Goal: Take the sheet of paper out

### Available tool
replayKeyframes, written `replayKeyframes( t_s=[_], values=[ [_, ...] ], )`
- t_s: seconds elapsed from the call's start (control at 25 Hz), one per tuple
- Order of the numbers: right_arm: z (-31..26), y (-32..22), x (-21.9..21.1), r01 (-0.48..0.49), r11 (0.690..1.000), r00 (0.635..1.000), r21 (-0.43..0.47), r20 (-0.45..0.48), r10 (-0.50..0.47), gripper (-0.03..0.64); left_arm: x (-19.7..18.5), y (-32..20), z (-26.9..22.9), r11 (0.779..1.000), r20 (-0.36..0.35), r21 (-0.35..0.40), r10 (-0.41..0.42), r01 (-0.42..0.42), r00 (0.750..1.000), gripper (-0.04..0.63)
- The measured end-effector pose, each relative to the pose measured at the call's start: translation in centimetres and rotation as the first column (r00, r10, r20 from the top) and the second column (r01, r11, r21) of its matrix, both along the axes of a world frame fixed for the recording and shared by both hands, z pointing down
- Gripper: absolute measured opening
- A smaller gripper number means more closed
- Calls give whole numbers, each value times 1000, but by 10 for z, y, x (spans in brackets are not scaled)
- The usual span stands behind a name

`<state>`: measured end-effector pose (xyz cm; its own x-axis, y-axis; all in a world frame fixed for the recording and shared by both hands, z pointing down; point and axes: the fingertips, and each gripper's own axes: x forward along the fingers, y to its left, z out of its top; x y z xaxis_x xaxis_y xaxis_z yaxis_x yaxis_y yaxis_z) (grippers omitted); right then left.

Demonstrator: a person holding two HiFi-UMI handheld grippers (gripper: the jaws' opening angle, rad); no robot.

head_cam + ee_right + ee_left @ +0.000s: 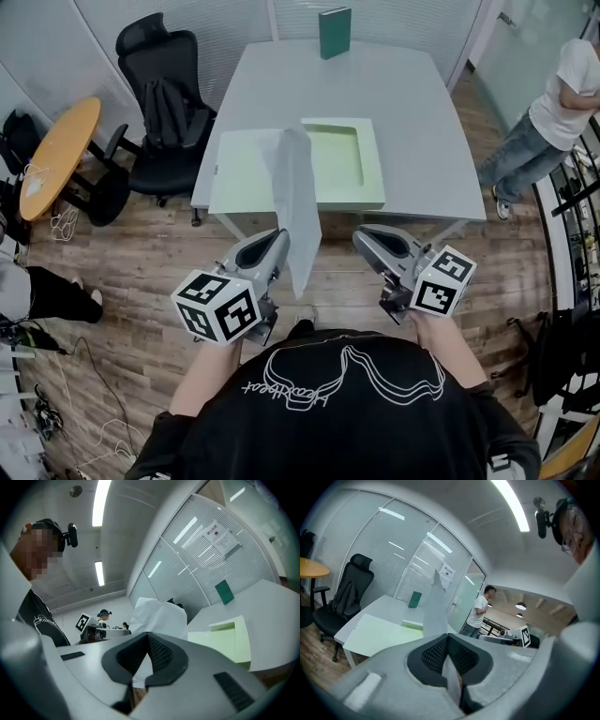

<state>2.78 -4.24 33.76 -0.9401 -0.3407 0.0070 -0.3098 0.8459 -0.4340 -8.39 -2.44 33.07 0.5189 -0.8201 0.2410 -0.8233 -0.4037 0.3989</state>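
Observation:
A white sheet of paper [295, 202] is held up off the table, curling from above the open box down past the table's near edge. My left gripper [278, 246] is shut on its lower part. In the left gripper view the paper [433, 611] rises out from between the closed pads of that gripper [447, 638]. My right gripper [367, 236] is level beside it to the right, jaws together and holding nothing. The right gripper view has the paper [159, 616] beyond the tips of the right gripper [147, 637]. The pale green box [372, 178] lies open, its lid [239, 173] spread flat to the left.
The grey table [412, 103] carries a dark green book [334, 32] standing at its far edge. A black office chair [159, 94] and a round wooden table [58, 155] are on the left. A person [553, 112] stands at the far right. Wooden floor lies below the grippers.

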Motion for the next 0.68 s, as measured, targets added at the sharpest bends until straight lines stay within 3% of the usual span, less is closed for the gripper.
replayKeyframes(
  t_s=[0.68],
  values=[
    [3,22,19,4,999,1000,32,7,-4,8,20,23,4,1000,55,19,3,-4,998,12]
  ],
)
